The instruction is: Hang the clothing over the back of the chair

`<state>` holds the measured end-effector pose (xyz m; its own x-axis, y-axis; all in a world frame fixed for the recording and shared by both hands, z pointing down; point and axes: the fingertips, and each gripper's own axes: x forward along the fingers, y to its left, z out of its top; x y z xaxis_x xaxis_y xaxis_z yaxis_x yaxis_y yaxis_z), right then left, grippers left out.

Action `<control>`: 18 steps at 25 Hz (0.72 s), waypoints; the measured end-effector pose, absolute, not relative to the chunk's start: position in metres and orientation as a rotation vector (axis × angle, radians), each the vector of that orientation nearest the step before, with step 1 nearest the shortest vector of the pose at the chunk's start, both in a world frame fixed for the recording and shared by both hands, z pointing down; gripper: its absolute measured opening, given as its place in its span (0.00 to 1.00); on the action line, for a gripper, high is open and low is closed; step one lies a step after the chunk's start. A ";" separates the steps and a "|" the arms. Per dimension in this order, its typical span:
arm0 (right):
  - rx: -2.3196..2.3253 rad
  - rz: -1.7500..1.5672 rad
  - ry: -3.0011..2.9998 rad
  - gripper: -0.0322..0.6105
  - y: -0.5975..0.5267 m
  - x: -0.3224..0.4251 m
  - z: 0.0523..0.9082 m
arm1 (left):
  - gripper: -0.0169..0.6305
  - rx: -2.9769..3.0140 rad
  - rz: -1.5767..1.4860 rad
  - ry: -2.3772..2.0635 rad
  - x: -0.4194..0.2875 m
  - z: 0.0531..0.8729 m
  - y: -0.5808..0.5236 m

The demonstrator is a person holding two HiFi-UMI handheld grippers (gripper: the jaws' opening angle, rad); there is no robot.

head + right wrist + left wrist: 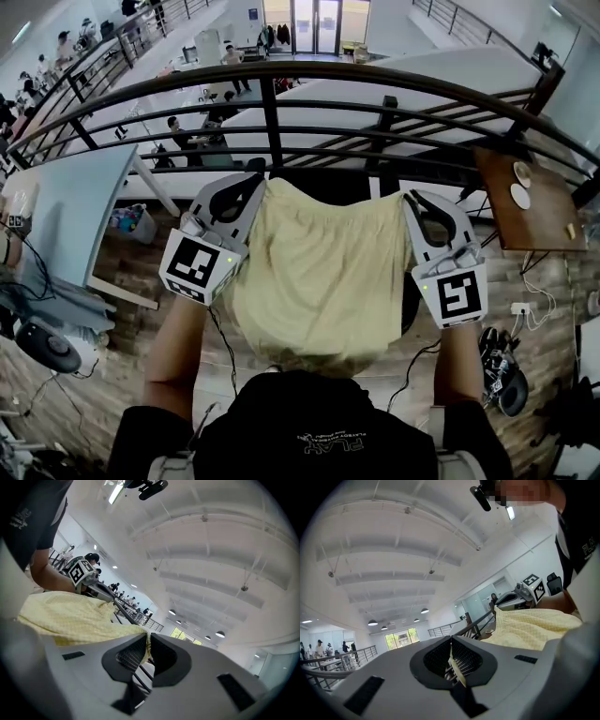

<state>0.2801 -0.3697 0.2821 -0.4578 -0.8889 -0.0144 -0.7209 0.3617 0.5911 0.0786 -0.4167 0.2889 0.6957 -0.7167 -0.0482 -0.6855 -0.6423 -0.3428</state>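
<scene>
The left tongs (251,184) are clamped on one top corner of the pale yellow garment (319,272), and the right tongs (415,199) are clamped on the other. The garment hangs spread between them in front of the person's chest, above the wooden floor (122,323). Just beyond it runs a dark railing (272,112), with a brown tabletop (536,227) at the right.

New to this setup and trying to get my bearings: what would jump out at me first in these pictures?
The pale yellow garment fills the centre of the head view, stretched between the left tongs and the right tongs, each shut on an upper corner. Right behind it runs a dark railing, with people on a lower floor beyond.
</scene>
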 end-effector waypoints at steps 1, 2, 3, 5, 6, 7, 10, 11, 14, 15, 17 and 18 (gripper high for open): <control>1.400 -0.755 -2.322 0.11 -0.373 0.280 0.287 | 0.05 -2.572 -0.142 1.104 0.079 0.292 -0.419; 1.377 -0.743 -2.325 0.11 -0.377 0.280 0.292 | 0.05 -2.569 -0.151 1.110 0.078 0.295 -0.421; 1.354 -0.735 -2.333 0.11 -0.381 0.279 0.297 | 0.05 -2.565 -0.161 1.119 0.077 0.300 -0.423; 1.322 -0.717 -2.357 0.11 -0.387 0.277 0.309 | 0.05 -2.555 -0.192 1.125 0.076 0.311 -0.428; 1.314 -0.700 -2.364 0.11 -0.388 0.277 0.315 | 0.05 -2.550 -0.209 1.124 0.077 0.316 -0.430; 1.309 -0.679 -2.363 0.11 -0.389 0.279 0.321 | 0.05 -2.548 -0.223 1.122 0.078 0.321 -0.431; 1.291 -0.629 -2.361 0.11 -0.387 0.280 0.333 | 0.05 -2.567 -0.241 1.124 0.077 0.327 -0.429; 1.279 -0.610 -2.363 0.11 -0.388 0.279 0.335 | 0.05 -2.579 -0.247 1.125 0.076 0.329 -0.428; 1.232 -0.517 -2.360 0.11 -0.390 0.279 0.348 | 0.05 -2.622 -0.295 1.105 0.077 0.337 -0.430; 1.218 -0.484 -2.356 0.11 -0.391 0.280 0.354 | 0.05 -2.638 -0.316 1.088 0.079 0.342 -0.431; 1.197 -0.441 -2.349 0.11 -0.391 0.281 0.363 | 0.05 -2.674 -0.346 1.052 0.083 0.350 -0.430; 1.193 -0.422 -2.352 0.11 -0.391 0.282 0.367 | 0.05 -2.687 -0.356 1.038 0.084 0.353 -0.430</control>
<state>0.2821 -0.3905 0.3671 -0.5141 -0.8155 0.2657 -0.6723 0.5756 0.4655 0.0842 -0.4300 0.3532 0.7183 -0.6817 0.1392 -0.6235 -0.7195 -0.3059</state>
